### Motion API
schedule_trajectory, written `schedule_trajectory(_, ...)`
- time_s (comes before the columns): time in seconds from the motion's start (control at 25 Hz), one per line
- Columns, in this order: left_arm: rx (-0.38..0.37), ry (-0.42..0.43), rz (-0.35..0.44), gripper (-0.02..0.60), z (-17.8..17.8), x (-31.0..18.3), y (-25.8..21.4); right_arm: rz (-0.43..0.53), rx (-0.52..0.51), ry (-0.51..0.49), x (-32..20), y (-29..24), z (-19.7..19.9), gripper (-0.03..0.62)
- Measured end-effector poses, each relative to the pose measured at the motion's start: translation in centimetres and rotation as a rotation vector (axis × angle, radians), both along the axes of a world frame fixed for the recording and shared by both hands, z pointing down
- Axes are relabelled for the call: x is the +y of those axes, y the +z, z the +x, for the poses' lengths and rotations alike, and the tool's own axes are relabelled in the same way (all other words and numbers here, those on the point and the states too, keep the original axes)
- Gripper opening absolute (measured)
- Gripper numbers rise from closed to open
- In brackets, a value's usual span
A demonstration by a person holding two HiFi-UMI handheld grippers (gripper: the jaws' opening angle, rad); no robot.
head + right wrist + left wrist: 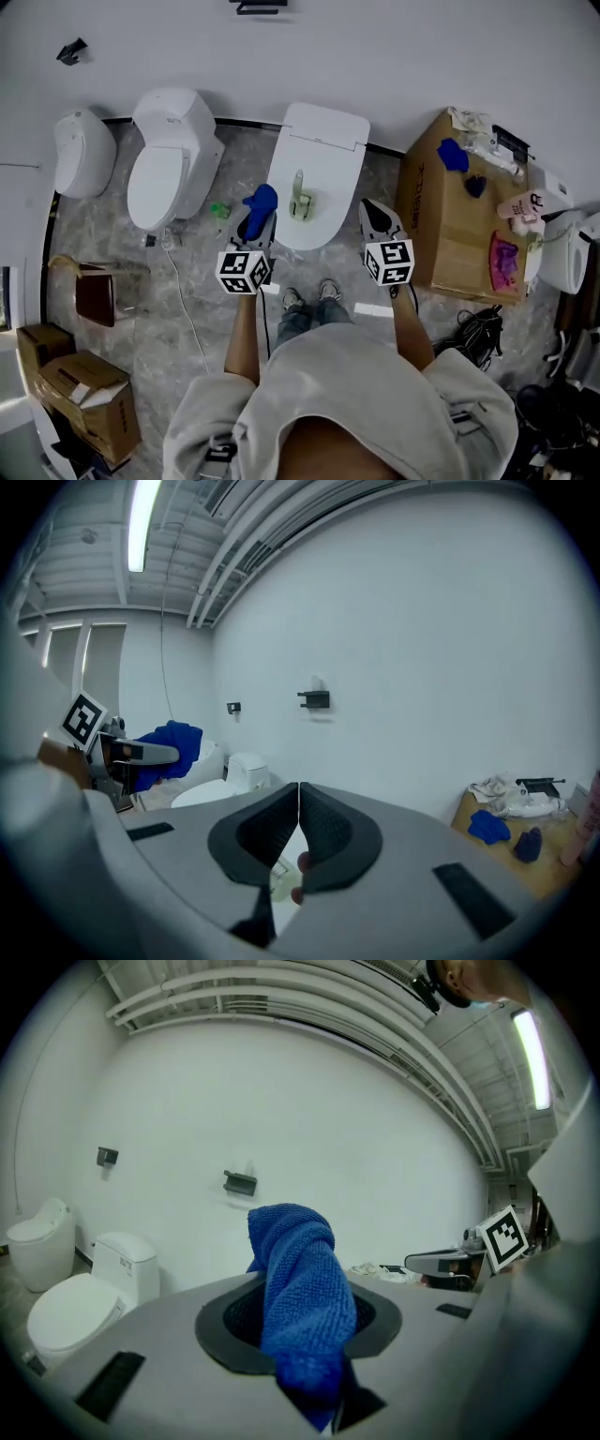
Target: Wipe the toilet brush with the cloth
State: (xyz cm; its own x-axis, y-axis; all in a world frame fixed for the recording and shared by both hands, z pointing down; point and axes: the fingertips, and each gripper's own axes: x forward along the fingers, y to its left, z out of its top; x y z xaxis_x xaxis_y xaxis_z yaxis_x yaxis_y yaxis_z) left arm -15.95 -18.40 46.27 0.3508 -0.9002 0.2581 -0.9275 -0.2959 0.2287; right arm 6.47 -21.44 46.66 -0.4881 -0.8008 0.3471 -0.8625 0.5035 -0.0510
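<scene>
A pale green toilet brush (300, 198) stands in its holder on the closed lid of the middle white toilet (330, 141). My left gripper (259, 223) hovers just left of the brush, shut on a blue cloth (262, 200) that sticks up from its jaws. In the left gripper view the cloth (298, 1288) fills the gap of that gripper (302, 1340). To the right of the brush, my right gripper (369, 210) is shut with pads touching and holds nothing (298, 819). A pale green bit of the brush (281, 881) shows below its pads.
Two more white toilets (171, 164) (82, 150) stand at the left. A cardboard box (457, 230) on the right carries blue cloths (453, 155) and pink items. More cardboard boxes (84, 398) sit at lower left. A cable (183, 300) runs across the marble floor.
</scene>
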Motion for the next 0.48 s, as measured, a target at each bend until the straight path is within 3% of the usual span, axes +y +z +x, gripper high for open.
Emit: schedule_trajectory(0.48, -0.026, 0.002, 0.115, 0.138, 0.0, -1.1, -6.1, 0.144, -0.028, 0.002, -1.2, -6.3, 0.2, 0.031)
